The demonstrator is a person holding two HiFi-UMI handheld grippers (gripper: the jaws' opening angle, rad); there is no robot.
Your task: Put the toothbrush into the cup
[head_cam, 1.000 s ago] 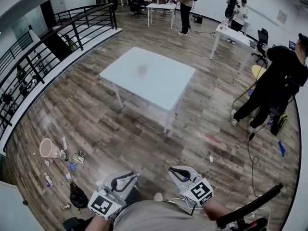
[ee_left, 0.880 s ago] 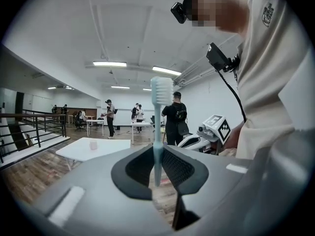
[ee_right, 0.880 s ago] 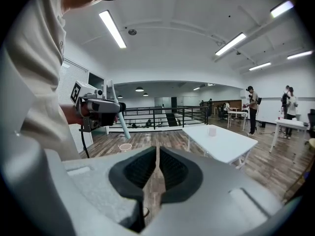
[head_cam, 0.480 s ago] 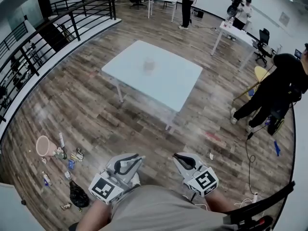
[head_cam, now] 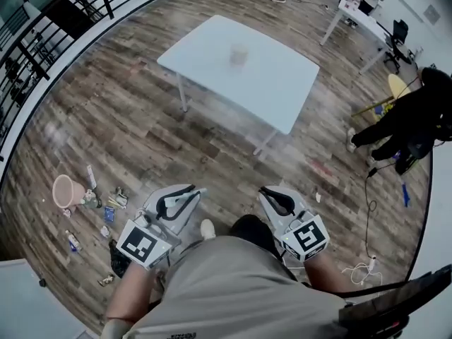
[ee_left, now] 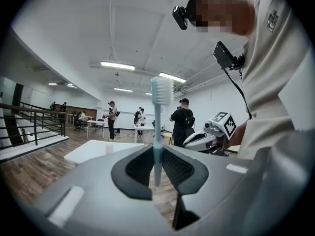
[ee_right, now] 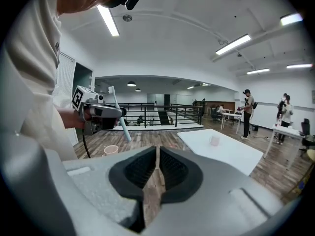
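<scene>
Holding toothbrush (ee_left: 157, 127) upright, left gripper (ee_left: 156, 163) clamped low on its handle. Thin hold, so brush may tilt or slip before reaching cup (head_cam: 239, 55) on white table (head_cam: 282, 83), well ahead. Jaws of right gripper (ee_right: 157, 168) together, nothing between — light cup could tip if brush enters off-centre.

Open wood floor (head_cam: 212, 157) lay between the person and the white table (head_cam: 282, 90). Tabletop bare round the lone cup (head_cam: 239, 55). Litter (head_cam: 106, 214) and a pink bucket (head_cam: 67, 191) cluttered the floor to the left, with the railing (head_cam: 18, 66) beyond. A bystander in black (head_cam: 409, 119) stood to the right of the table.
</scene>
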